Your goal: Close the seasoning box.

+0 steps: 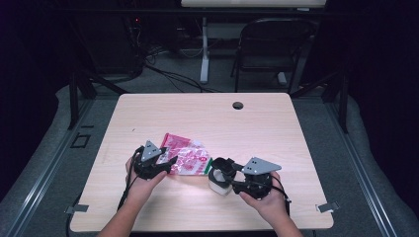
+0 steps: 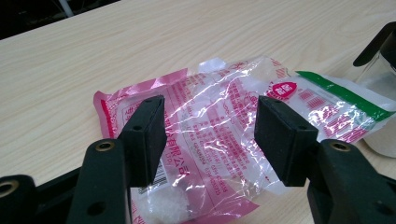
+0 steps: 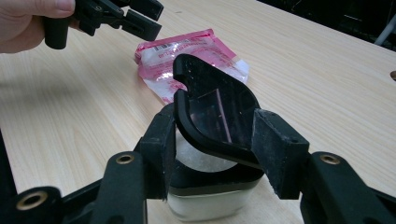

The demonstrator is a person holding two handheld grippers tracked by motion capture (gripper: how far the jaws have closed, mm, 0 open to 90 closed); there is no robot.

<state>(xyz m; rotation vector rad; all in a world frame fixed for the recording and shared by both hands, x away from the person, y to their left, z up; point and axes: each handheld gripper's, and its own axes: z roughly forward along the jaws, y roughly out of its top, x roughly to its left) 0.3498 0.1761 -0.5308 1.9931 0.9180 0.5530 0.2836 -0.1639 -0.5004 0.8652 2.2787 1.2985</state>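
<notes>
Pink and clear plastic marks the bag point(image 1: 186, 156) that lies flat on the pale wooden table point(image 1: 276, 128), a little left of centre in the high view. We see white grains inside it, pink print across it and a green strip along the end that points toward the jar. Our left gripper point(image 1: 160, 163) sits at the bag's lower left edge in that view. In the left gripper view its jaws stand wide apart, one on each side of the bag point(image 2: 219, 126), and we cannot make out either pad pressing on the plastic.

Just right of the bag in the high view stands a small clear jar point(image 1: 220, 183) with white contents, a black rim and a black lid point(image 3: 215, 109) hinged up. Our right gripper point(image 1: 222, 174) reaches it from the right. In the right gripper view the jar point(image 3: 210, 198) fills the lower centre, with the raised lid tilted between the two jaws. The jaws stand wide, flanking the lid and rim; we cannot tell whether they touch the lid. In that view's upper left corner we also see the left hand point(image 3: 23, 23).
</notes>
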